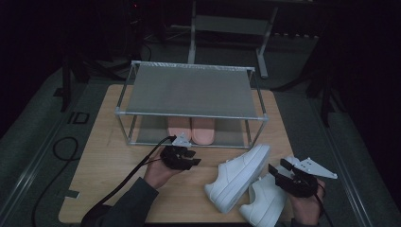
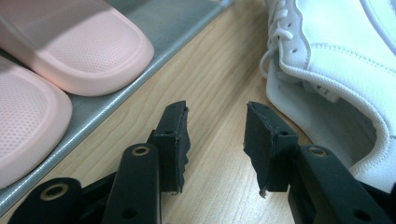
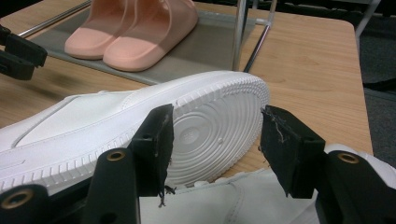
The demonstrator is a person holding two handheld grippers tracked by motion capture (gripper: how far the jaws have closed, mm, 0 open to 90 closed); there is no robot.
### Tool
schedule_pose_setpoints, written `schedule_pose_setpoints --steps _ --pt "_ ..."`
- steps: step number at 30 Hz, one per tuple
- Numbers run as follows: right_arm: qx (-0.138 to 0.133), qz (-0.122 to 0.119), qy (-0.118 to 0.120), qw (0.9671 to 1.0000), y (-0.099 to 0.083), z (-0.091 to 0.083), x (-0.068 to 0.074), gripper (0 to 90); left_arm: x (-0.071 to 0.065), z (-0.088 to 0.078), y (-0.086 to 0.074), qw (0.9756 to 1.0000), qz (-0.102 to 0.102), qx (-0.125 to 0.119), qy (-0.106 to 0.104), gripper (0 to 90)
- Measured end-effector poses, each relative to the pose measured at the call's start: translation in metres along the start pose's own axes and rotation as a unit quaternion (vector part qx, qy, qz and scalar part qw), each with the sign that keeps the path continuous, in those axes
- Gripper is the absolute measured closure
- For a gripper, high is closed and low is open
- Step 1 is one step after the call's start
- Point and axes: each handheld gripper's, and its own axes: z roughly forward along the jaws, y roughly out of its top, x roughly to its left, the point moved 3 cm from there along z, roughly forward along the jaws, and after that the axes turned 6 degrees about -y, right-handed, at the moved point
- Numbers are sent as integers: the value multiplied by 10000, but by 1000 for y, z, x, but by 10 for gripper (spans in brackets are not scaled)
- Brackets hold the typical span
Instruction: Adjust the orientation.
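Two white sneakers lie at the table's front right. One sneaker (image 1: pixel 239 177) is tipped on its side, its ribbed sole (image 3: pixel 210 126) facing my right gripper (image 1: pixel 280 166). That gripper (image 3: pixel 215 116) is open, with the sneaker's toe just beyond its jaws. The second sneaker (image 1: pixel 265 201) lies under it (image 3: pixel 224 200). My left gripper (image 1: pixel 191 158) is open and empty over bare wood (image 2: pixel 217 112), between the pink slippers (image 2: pixel 88 51) and the tipped sneaker's laced top (image 2: pixel 336 51).
A metal two-shelf rack (image 1: pixel 191 113) stands at the middle of the wooden table (image 1: pixel 108 156). A pair of pink slippers (image 1: pixel 191 128) sits on its grey lower shelf (image 2: pixel 187 23). A rack post (image 3: pixel 240 32) rises behind the sneaker. A cable (image 1: pixel 118 189) trails from the left gripper.
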Motion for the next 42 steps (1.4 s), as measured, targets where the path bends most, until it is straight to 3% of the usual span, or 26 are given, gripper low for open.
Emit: schedule_pose_setpoints --steps 11,18,25,32,37,42 --pt "-11 -13 9 10000 1 0 1 439 -12 13 2 9996 170 135 -179 681" --pt "16 -19 6 10000 0 1 1 440 -15 24 2 9991 110 204 -367 750" --pt "29 -24 6 10000 0 1 2 441 -26 37 3 9971 311 330 -610 836" --pt "55 -31 11 10000 -1 3 2 442 -29 51 5 9951 390 477 -780 859" --pt "59 -20 8 10000 -1 3 2 443 -31 57 7 9934 317 436 -1010 866" --pt "82 -24 16 10000 -2 4 2 444 -36 60 12 9920 415 397 -1128 870"
